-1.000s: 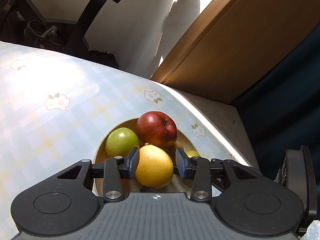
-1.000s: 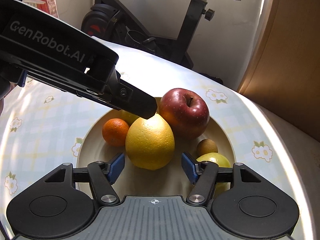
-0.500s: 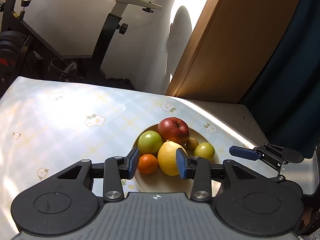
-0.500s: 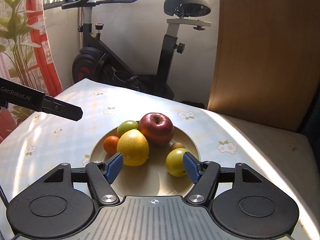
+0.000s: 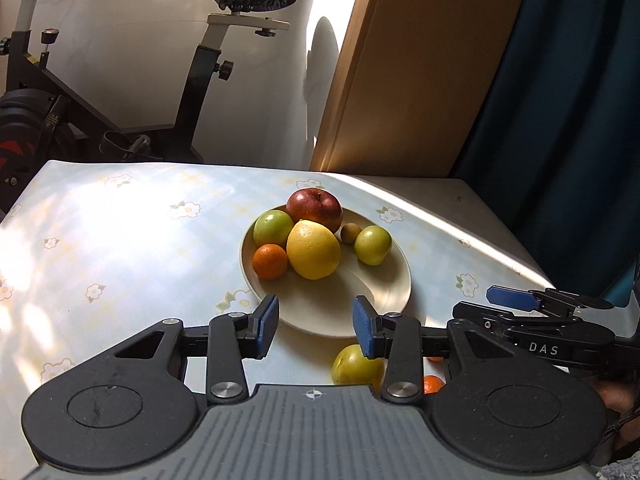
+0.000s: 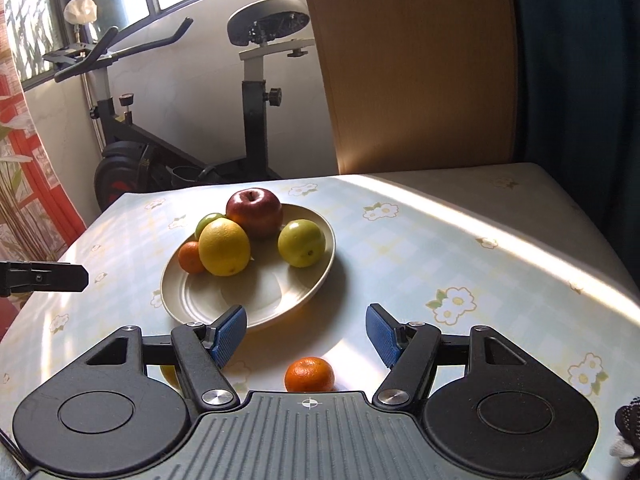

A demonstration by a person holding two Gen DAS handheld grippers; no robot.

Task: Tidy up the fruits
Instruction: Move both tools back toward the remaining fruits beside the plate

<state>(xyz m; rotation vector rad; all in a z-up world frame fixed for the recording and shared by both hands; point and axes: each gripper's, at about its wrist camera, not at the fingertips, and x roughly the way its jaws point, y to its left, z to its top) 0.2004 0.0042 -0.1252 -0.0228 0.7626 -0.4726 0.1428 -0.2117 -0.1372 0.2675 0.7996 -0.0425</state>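
Left claw agape above plate rim; red apple, lemon, orange on plate

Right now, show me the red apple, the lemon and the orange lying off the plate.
Red apple (image 6: 254, 213): right wrist view, front skin.
Lemon (image 6: 224, 246): right wrist view, middle of peel.
Loose orange (image 6: 309, 374): right wrist view, top of peel.

A cream plate on the worktop holds a red apple, a yellow lemon, a small orange, two green fruits and a tiny brown one. Beside the plate lie another green fruit and a mandarin.
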